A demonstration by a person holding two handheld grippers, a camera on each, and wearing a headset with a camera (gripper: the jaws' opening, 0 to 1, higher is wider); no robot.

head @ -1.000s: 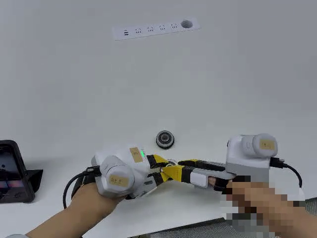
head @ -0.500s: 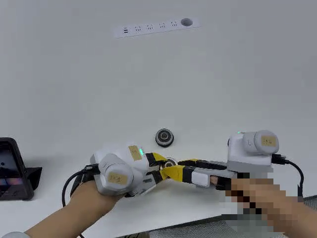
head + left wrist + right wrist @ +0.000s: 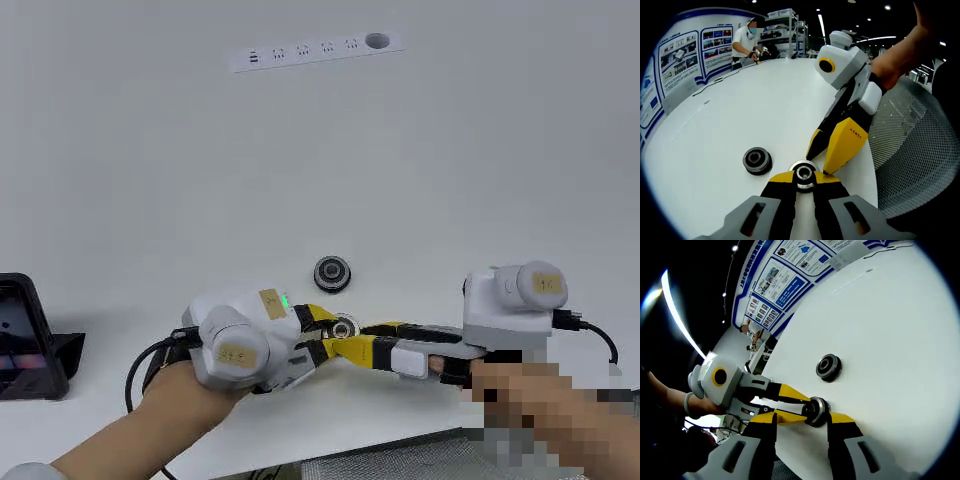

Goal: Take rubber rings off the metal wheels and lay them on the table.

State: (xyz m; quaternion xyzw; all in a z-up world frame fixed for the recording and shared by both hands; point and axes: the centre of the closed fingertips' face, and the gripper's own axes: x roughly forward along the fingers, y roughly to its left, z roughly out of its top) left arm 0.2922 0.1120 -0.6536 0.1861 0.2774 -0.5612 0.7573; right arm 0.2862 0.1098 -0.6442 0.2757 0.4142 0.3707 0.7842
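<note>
"Head view: where's the metal wheel?"
"Clamped in the left tongs, over the worktop. Right tongs straddle it from three o'clock; whether they grip, nobody can tell."

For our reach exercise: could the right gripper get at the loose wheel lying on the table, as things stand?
Probably yes: the loose wheel lies on open table beyond the right gripper, with nothing between. But its jaws flank the held wheel in the left gripper, so it must back off first.
</note>
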